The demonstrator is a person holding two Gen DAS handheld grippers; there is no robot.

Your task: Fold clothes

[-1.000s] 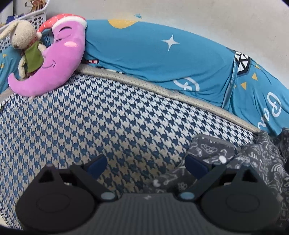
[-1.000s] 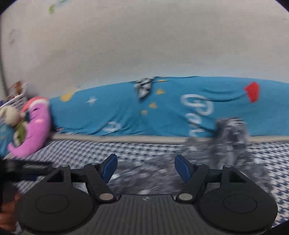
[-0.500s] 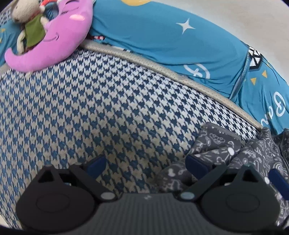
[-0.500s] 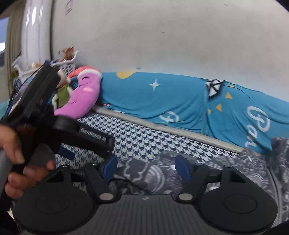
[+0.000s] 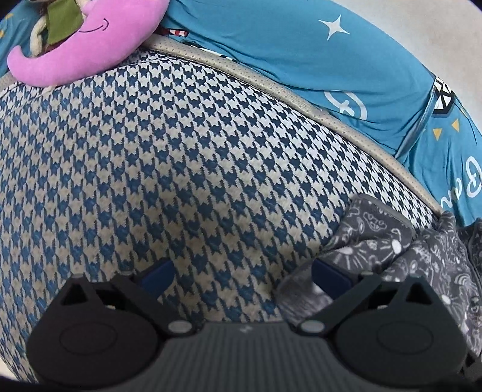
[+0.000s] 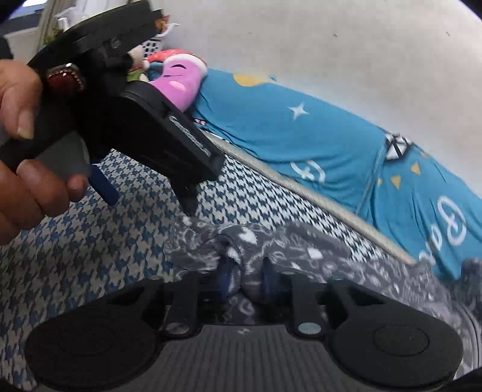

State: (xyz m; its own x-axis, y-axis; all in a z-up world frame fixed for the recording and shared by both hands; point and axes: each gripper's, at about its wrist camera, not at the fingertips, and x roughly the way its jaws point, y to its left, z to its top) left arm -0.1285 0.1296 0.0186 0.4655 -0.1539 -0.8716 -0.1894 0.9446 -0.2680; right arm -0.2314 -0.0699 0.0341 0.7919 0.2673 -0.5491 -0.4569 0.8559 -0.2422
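Your right gripper has its jaws clamped on a fold of the grey printed garment, probably to lift it off the bed; your left gripper, jaws apart, waits at the garment's edge.

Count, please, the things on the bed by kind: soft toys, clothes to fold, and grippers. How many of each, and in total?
Soft toys: 2, the pink moon pillow and the rabbit doll leaning on it.
Clothes to fold: 1, the grey patterned garment.
Grippers: 2, the left gripper, open, and the right gripper, shut on the garment.
Total: 5.
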